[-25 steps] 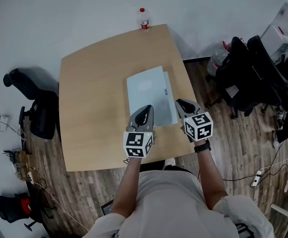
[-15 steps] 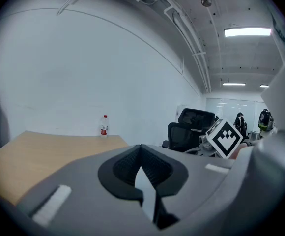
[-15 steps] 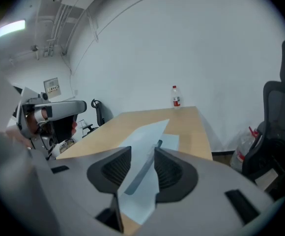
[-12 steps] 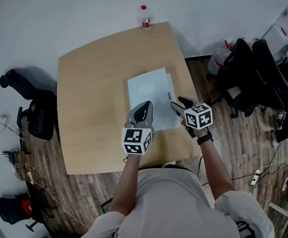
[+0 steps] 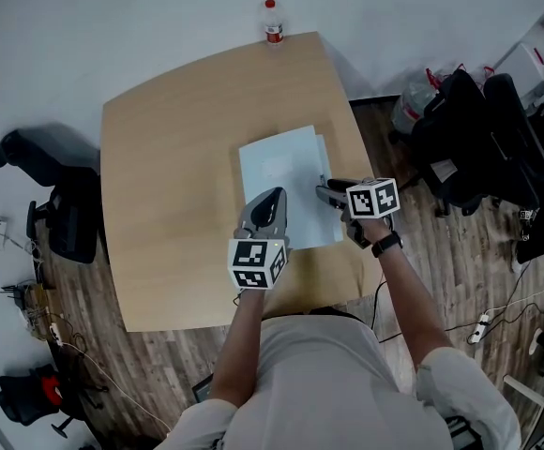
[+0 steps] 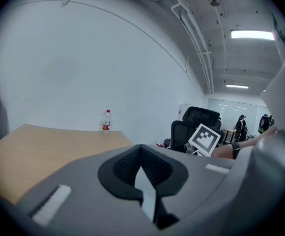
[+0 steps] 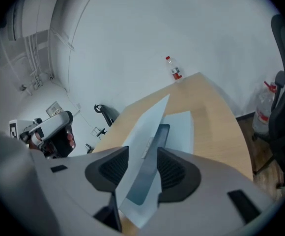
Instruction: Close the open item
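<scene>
A pale blue-grey folder point(image 5: 286, 172) lies on the wooden table point(image 5: 169, 157), its cover a little lifted along the right edge. My left gripper point(image 5: 270, 199) is over the folder's near left part. In the left gripper view its jaws point(image 6: 142, 173) are closed on a thin pale sheet edge point(image 6: 146, 193). My right gripper point(image 5: 324, 192) points left at the folder's right edge. In the right gripper view its jaws point(image 7: 142, 167) are opening, and the folder's cover and dark spine point(image 7: 150, 146) stand between the pads without being pressed.
A small bottle with a red label point(image 5: 272, 22) stands at the table's far edge, also seen as the bottle point(image 7: 175, 71) in the right gripper view. Black office chairs point(image 5: 469, 134) crowd the right side; another chair point(image 5: 52, 200) is at the left. The floor is wood.
My right gripper has swung left onto the folder's right edge and its jaws have parted. The left gripper has stayed almost in place on the folder's near part.
</scene>
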The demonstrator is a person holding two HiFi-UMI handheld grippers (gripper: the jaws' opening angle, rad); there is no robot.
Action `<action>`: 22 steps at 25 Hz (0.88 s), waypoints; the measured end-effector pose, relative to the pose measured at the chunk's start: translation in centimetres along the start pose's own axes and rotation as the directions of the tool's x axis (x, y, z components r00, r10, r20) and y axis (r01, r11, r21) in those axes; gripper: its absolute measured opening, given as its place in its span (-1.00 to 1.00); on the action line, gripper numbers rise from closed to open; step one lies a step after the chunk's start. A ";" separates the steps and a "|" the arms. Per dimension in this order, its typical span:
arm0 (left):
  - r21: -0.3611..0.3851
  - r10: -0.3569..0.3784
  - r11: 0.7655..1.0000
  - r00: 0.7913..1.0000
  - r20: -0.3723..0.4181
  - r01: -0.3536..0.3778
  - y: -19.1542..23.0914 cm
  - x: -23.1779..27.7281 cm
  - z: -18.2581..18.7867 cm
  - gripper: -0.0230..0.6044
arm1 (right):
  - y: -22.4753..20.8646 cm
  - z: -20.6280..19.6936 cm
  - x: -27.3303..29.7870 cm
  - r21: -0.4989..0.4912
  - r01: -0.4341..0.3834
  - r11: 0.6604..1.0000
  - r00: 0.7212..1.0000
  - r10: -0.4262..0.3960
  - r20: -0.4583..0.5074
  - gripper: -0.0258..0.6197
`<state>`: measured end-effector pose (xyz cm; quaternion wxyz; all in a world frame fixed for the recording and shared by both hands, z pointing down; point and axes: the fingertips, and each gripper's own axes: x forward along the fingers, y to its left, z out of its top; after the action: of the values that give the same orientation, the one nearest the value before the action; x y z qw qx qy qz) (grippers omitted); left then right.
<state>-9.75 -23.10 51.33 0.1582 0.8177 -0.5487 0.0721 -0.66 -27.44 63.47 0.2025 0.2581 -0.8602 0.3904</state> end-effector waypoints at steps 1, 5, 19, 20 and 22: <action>-0.004 0.000 1.000 1.000 0.001 0.000 0.1 0.1 0.0 -0.90 | 0.0 -0.1 0.2 0.023 -0.013 1.000 1.000 0.013 0.001 -0.40; -0.017 -0.002 1.000 1.000 -0.006 0.002 0.5 0.5 -0.3 -0.90 | 0.0 0.0 0.5 0.058 -0.014 0.998 1.000 0.014 0.007 -0.42; -0.006 -0.008 1.000 1.000 -0.005 0.007 1.0 1.0 -0.6 -0.90 | 0.0 0.7 0.5 0.008 0.026 1.000 1.000 -0.026 -0.001 -0.76; -0.008 -0.009 1.000 1.000 -0.006 0.008 1.0 1.0 -0.7 -0.90 | 0.0 0.9 0.4 -0.003 0.035 0.999 0.999 -0.035 -0.005 -0.77; -0.014 -0.014 1.000 1.000 -0.007 0.013 1.0 1.1 -0.6 -0.90 | 0.2 1.1 0.4 -0.011 0.041 0.999 0.999 -0.041 -0.007 -0.77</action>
<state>-10.21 -24.19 52.43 0.1665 0.8200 -0.5431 0.0702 -1.20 -28.28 62.93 0.2150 0.2733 -0.8560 0.3826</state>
